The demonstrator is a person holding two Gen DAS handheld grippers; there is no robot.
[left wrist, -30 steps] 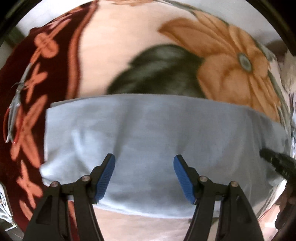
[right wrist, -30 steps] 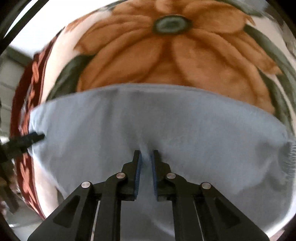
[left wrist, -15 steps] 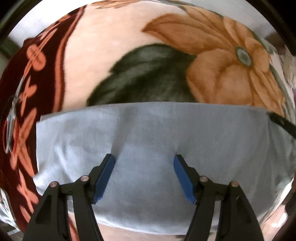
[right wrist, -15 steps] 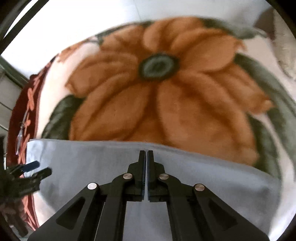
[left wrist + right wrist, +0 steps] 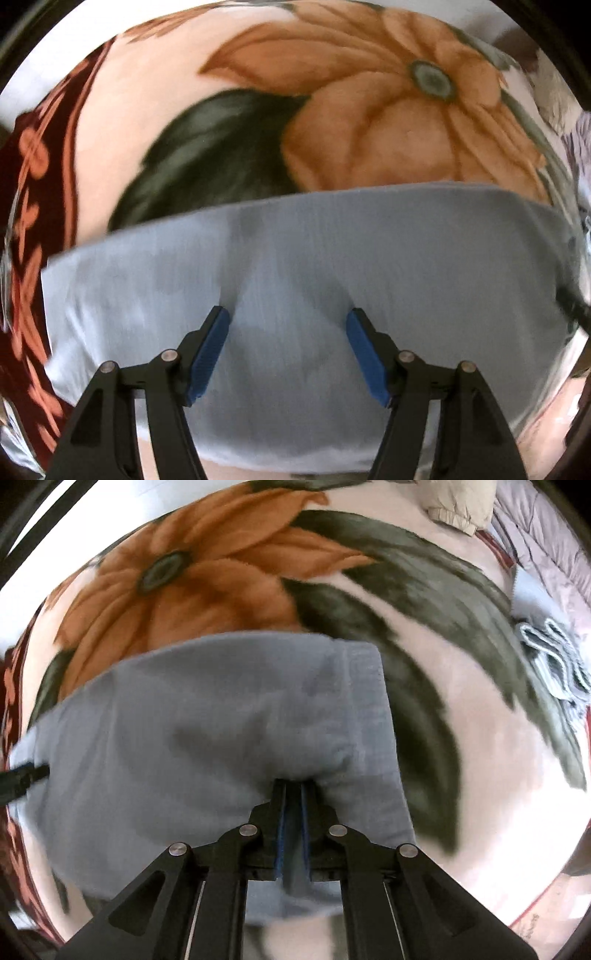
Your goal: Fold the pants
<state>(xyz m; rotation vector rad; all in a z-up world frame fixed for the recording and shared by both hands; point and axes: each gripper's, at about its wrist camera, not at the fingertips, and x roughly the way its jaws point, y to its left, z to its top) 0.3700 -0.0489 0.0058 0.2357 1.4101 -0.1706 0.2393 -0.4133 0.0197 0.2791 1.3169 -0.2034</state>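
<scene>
Both wrist views look closely down on the pants (image 5: pixel 332 258).

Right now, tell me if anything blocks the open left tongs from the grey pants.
Nothing visible does. The left tongs sit open directly over the light grey-blue fabric pants on the floral blanket, with only bare fabric between the blue pads.

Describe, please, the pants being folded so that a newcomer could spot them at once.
Find the blanket printed with a big orange flower and dark leaves. Across its near part lies a wide folded band of cloth: the pants. They alone are plain pale blue, and the right gripper pinches them.
</scene>
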